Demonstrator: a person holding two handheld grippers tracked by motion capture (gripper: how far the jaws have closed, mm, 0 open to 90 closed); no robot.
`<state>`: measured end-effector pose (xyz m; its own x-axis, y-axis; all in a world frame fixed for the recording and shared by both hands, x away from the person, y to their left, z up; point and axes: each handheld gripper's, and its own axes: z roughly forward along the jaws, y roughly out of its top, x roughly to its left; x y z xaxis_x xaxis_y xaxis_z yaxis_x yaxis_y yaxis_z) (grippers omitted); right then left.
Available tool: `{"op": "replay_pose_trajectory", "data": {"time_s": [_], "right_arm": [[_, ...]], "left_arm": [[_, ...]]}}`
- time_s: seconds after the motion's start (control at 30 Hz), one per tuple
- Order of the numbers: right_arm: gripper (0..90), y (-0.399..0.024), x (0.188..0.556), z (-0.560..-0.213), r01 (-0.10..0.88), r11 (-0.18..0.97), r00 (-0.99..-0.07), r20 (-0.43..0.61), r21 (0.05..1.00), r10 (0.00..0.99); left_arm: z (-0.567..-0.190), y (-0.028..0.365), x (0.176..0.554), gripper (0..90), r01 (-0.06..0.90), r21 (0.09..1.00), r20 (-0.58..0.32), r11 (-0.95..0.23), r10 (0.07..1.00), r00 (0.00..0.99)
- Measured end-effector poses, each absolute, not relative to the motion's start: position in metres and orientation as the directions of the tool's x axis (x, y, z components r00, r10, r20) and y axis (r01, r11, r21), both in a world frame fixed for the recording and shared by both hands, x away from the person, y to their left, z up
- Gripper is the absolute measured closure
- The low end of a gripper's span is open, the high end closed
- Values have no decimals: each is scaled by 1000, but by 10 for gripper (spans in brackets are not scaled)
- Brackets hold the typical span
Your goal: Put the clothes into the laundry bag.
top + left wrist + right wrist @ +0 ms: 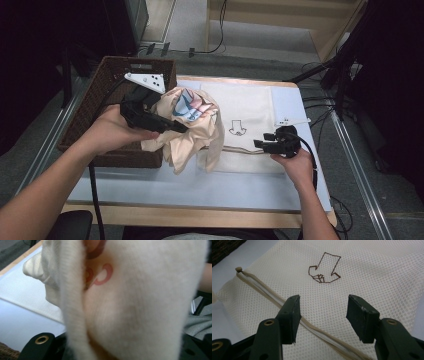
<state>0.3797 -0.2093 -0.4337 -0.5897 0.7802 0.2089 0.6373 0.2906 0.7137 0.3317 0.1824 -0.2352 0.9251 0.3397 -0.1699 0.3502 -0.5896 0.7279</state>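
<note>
Cream cloth with a pink and blue print, a bunched garment (192,127), hangs from the left gripper (172,125), lifted off the worktop (200,187) between the wicker basket (100,95) and the mesh bag (250,107). In the left gripper view the garment (140,310) drapes over the lens and hides the jaws, so their gap cannot be seen, but the cloth hanging from them in the high view suggests they are clamped on it. The bag lies flat on the worktop, just right of the hanging cloth, which overlaps its left part. The right gripper (261,143) sits low at the bag's near edge; in the right gripper view its jaws stand apart with nothing between them, over the mesh (362,272) and straddling the zip (287,307). That zip is the bag's long line: it runs along the near edge, from a small end stop (238,269) on the far left diagonally down to between the jaws. The arrow mark (324,268) lies beyond the jaws, farther into the bag. The work looks to be loading the garment into the bag, and the coming move likely turns on the right gripper, the nearer one, taking hold at the zip line below it, while the left brings the cloth across from the left. Whether the zip is shut or parted cannot be told.
</note>
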Motion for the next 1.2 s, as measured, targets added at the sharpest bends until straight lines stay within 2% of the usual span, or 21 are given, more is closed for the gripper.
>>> {"op": "replay_pose_trajectory", "data": {"time_s": [0.47,1.2], "right_arm": [[461,-209,379,-434,621,297,-599,194,725,777],[487,-210,378,-435,620,297,-600,196,726,776]], "left_arm": [[-277,171,324,661,381,675,-216,-632,324,921],[-347,117,320,654,365,615,-233,-699,281,931]]}}
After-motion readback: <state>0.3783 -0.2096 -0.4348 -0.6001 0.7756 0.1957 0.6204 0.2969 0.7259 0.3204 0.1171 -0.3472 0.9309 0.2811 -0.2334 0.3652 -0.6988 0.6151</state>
